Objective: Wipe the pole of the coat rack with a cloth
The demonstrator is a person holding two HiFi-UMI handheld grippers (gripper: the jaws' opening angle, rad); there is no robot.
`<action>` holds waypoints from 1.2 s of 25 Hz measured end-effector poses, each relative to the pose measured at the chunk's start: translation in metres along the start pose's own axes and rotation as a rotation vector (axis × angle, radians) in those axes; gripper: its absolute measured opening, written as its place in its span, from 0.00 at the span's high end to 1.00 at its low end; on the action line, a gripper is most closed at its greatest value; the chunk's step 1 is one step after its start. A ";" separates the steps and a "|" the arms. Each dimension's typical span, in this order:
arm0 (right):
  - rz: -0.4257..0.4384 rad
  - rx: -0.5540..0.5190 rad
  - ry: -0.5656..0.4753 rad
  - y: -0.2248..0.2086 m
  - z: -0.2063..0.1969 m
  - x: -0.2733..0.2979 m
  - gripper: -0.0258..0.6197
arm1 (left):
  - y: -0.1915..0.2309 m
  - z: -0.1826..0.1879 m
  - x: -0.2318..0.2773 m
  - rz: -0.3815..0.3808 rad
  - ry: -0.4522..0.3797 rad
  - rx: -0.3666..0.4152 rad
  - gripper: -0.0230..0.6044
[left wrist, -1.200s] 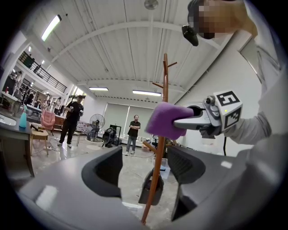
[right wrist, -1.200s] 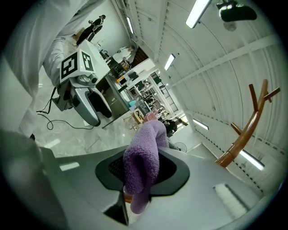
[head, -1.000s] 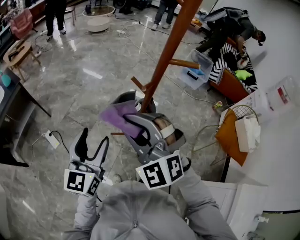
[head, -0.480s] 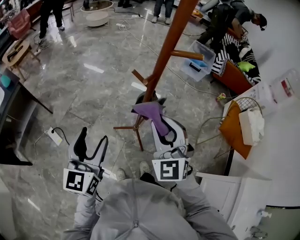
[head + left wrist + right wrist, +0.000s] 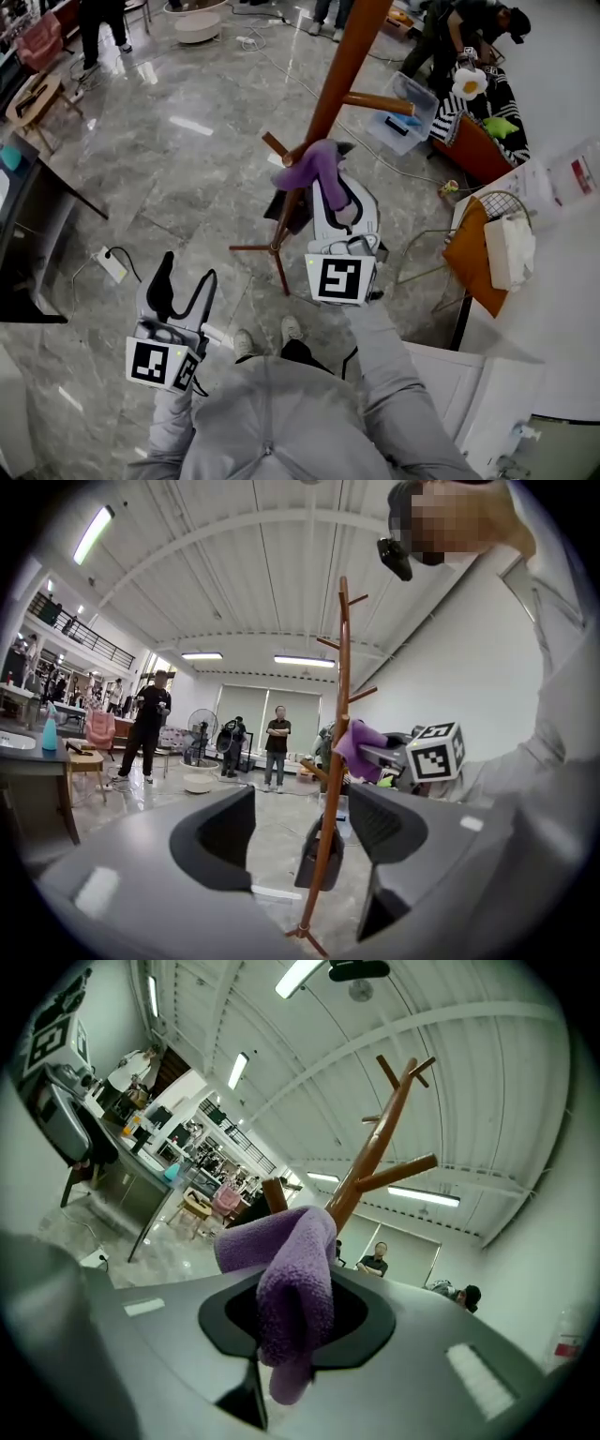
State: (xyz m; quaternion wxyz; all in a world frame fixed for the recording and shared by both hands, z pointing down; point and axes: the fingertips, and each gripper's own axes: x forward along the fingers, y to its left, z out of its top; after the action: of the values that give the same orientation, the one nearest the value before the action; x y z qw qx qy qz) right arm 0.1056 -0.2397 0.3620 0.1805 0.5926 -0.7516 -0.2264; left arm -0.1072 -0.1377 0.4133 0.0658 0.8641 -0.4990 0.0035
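Note:
The brown wooden coat rack pole (image 5: 330, 94) rises from its splayed feet on the marble floor, with short pegs sticking out. My right gripper (image 5: 323, 173) is shut on a purple cloth (image 5: 314, 167), and the cloth presses against the pole's right side about halfway up. In the right gripper view the purple cloth (image 5: 292, 1274) hangs between the jaws with the pole (image 5: 375, 1152) just behind it. My left gripper (image 5: 180, 286) hangs open and empty, low at the left, away from the pole. Its own view shows the pole (image 5: 336, 761), the cloth (image 5: 359, 747) and a dark bag (image 5: 319, 853) hanging low on the rack.
A white cabinet (image 5: 478, 403) stands at my right, beside an orange-draped wire basket (image 5: 483, 246). A power strip with a cable (image 5: 111, 265) lies on the floor at the left. Several people stand or crouch at the far end, near a clear plastic bin (image 5: 401, 117).
My right gripper has turned and risen along the pole with the purple cloth, from low at the rack's left to higher against the pole. The left gripper has stayed put.

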 end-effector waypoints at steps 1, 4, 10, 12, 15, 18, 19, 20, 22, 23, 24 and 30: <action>-0.001 0.012 0.000 0.001 -0.008 0.007 0.83 | 0.001 0.000 0.000 0.009 0.002 -0.001 0.43; -0.010 0.059 0.007 0.002 -0.032 0.025 0.83 | 0.006 -0.002 0.002 0.031 0.008 -0.004 0.43; 0.038 0.110 0.065 0.031 -0.070 0.038 0.83 | 0.014 -0.012 -0.003 0.083 0.037 -0.018 0.43; 0.055 0.122 0.092 0.039 -0.080 0.039 0.83 | 0.015 -0.015 -0.005 0.099 0.044 -0.021 0.43; 0.082 0.150 0.151 0.051 -0.102 0.041 0.83 | 0.015 -0.019 -0.007 0.115 0.053 -0.025 0.43; 0.110 0.162 0.210 0.065 -0.123 0.041 0.83 | 0.015 -0.021 -0.009 0.126 0.061 -0.026 0.43; 0.119 0.163 0.228 0.071 -0.130 0.041 0.83 | 0.015 -0.021 -0.010 0.129 0.063 -0.025 0.43; 0.129 0.163 0.246 0.076 -0.136 0.041 0.83 | 0.016 -0.021 -0.010 0.131 0.064 -0.024 0.43; 0.152 0.159 0.285 0.087 -0.149 0.040 0.83 | 0.015 -0.021 -0.011 0.134 0.065 -0.020 0.43; 0.164 0.156 0.304 0.091 -0.156 0.039 0.83 | 0.015 -0.020 -0.010 0.134 0.065 -0.017 0.43; 0.173 0.152 0.323 0.094 -0.163 0.037 0.83 | 0.014 -0.020 -0.010 0.134 0.064 -0.013 0.43; 0.213 0.150 0.405 0.111 -0.197 0.034 0.83 | 0.007 -0.019 -0.006 0.134 0.069 0.003 0.43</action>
State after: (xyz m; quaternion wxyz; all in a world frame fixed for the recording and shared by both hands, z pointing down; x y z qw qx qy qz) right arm 0.1141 -0.2758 0.5875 0.3060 0.5552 -0.7730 -0.0260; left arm -0.1152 -0.1344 0.4323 0.0814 0.8282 -0.5532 0.0382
